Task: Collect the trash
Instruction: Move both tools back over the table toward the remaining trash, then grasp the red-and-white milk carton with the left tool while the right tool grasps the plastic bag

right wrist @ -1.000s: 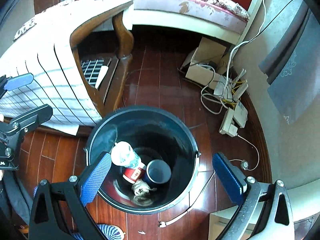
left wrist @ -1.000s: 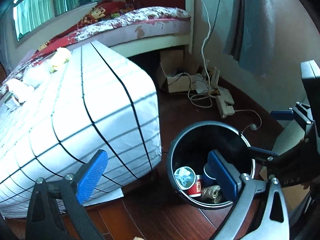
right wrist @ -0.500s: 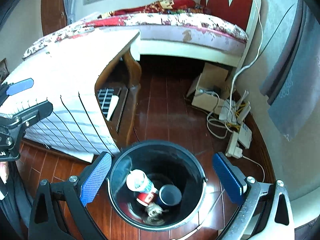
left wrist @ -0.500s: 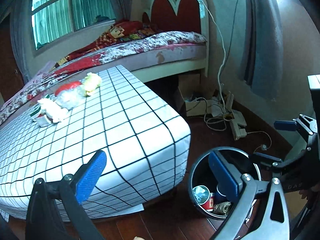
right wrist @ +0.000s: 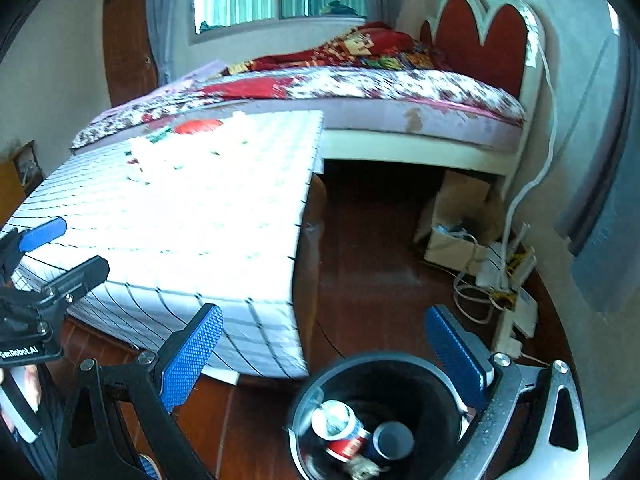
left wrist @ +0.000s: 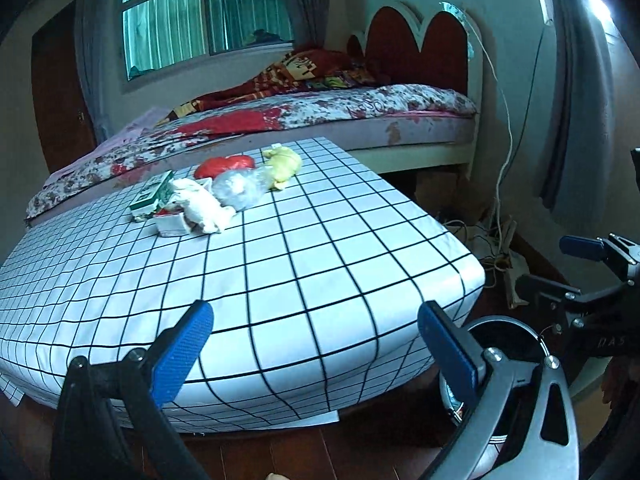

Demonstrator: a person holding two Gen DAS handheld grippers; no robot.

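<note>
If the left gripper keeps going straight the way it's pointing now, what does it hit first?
Most likely the checked tablecloth on the table: the open left gripper points at its near edge, short of the trash pile. Depth is uncertain through the fisheye.

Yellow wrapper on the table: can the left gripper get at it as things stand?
Probably yes. The left gripper is open and empty, aimed across the checked table. Bare cloth lies between it and the yellow wrapper; the clear bag sits beside it, not in front.

Crumpled trash (left wrist: pixel 216 196) clustered on checked table, black bin (right wrist: pixel 400 364) (cups inside) on floor
</note>
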